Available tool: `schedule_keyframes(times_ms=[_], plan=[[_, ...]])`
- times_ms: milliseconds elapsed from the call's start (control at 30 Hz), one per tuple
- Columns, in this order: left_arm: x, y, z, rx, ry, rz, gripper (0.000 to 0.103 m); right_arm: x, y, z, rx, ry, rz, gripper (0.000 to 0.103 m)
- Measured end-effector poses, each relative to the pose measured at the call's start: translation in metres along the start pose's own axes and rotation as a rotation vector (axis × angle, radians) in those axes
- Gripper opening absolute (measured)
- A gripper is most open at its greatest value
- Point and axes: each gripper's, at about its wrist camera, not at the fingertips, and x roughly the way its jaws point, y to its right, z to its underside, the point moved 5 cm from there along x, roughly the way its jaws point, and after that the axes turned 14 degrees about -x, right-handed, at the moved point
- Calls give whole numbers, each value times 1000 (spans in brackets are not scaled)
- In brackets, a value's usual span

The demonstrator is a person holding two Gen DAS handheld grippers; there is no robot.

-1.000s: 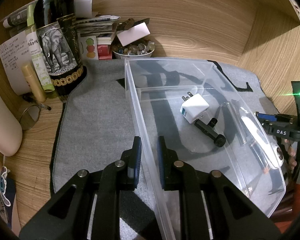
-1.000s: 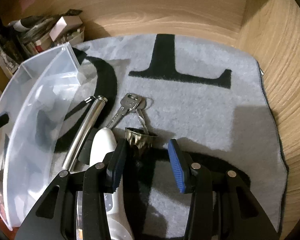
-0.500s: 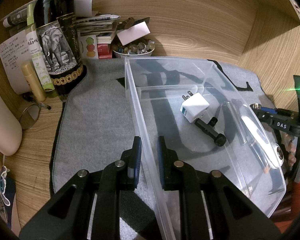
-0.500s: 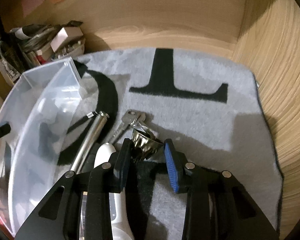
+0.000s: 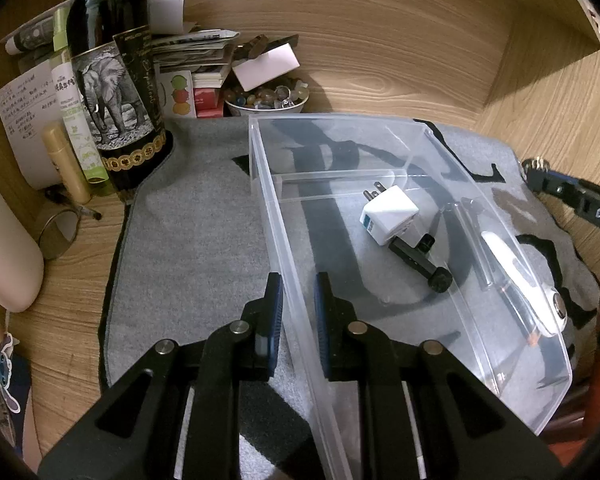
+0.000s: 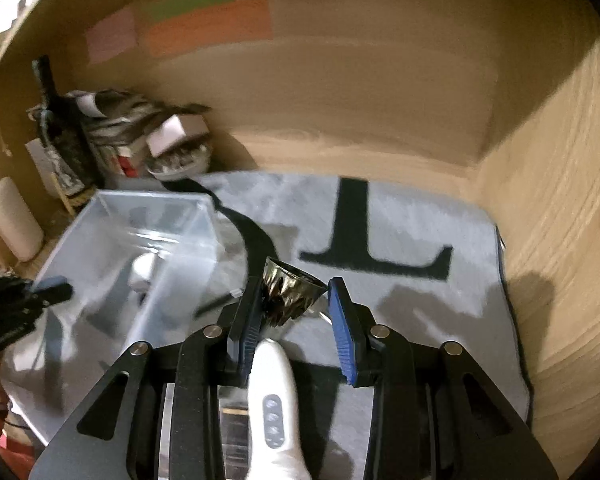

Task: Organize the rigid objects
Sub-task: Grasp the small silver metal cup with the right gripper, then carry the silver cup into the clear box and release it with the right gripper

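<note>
The shiny cone (image 6: 290,292) sits low in the middle of the right wrist view, pinched between the right gripper (image 6: 296,306): the left pad presses its side and the right pad meets its flared rim. It hangs above the grey mat (image 6: 400,240), tipped with the wide end toward the right. That view is smeared by motion, so the cone's surface and anything hanging under it are hard to read. A white device (image 6: 274,412) with buttons lies below the jaws, its lower end cut off by the frame edge.

To the left the clear bin (image 6: 112,248) shows only as a pale blur. In the left wrist view it is sharp: the left gripper (image 5: 296,312) is clamped on the bin's (image 5: 276,240) near wall, one pad outside, one inside. A white plug (image 5: 388,214) and a black cylinder (image 5: 418,260) lie on the bin floor, touching each other. Seen through the far wall, the white device (image 5: 520,280) and a clear tube beside it are distorted; I cannot tell exactly how they lie. The right gripper's arm (image 5: 572,196) pokes in at the right edge, mostly cut off.

Upper left, a dark bottle (image 5: 116,92) stands at the mat's corner, with papers and a bowl of stones (image 5: 266,98) behind it.
</note>
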Motion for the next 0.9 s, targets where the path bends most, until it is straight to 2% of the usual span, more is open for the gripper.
schedule_keyframes(times_ms=[367,633,900], plan=[[1,0,0,0,0,2,15,1,-59,-32,-127,60,-118,31],[0,0,0,0,0,1,15,18,-90,-34,-197,23,-182,31],[1,0,0,-2,0,2,15,36,-104,-25,-236,-40,-203,31]])
